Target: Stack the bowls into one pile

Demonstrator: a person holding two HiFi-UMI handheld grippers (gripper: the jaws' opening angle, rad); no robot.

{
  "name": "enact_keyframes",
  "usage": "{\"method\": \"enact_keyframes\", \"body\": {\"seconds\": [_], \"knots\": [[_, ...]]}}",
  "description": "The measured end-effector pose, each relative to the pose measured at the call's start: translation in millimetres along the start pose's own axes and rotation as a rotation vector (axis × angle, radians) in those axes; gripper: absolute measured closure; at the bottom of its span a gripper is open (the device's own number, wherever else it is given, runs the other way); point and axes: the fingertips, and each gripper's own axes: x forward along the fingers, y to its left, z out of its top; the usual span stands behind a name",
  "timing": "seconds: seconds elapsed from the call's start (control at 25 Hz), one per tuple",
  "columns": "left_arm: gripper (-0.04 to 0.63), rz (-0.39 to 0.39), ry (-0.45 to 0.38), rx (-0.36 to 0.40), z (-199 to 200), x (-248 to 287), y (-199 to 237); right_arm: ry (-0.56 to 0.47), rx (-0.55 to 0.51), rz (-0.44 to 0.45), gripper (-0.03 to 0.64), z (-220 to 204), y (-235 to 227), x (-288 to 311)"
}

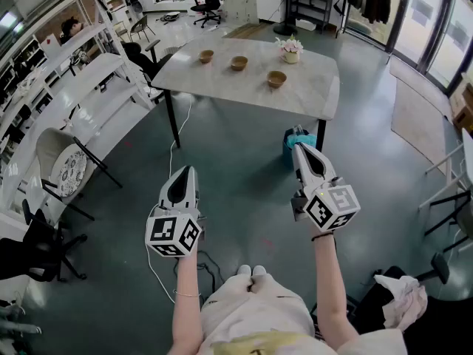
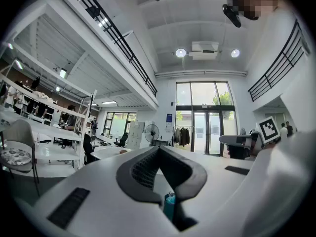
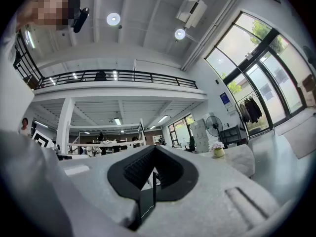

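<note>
left claw (image 1: pixel 188 171): closed, level | right claw (image 1: pixel 300 149): closed, tipped slightly up

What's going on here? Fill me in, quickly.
A person stands on the floor some way back from the pale stone-look table, holding the left gripper and the right gripper out in front, both shut and empty. On the table, apart and unstacked, sit the left round brown bowl, the middle round brown bowl and the right round brown bowl, near a small pot of pale flowers. No bowl has been picked up yet.
</note>
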Motion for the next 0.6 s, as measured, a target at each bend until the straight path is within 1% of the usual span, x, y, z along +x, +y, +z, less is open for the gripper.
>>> {"method": "enact_keyframes", "body": {"seconds": [0.24, 0.44, 0.6], "knots": [[0.595, 0.012, 0.008, -0.004, 0, 8, -1, 0.012, -0.001, -0.017, 0.612, 0, -10, 2], [0.595, 0.014, 0.017, -0.001, -6, 18, -5, 0.03, -0.023, -0.039, 0.612, -6, -21, 5], [0.595, 0.012, 0.03, 0.001, -13, 22, -8, 0.041, 0.01, -0.048, 0.612, -11, -32, 8]]}}
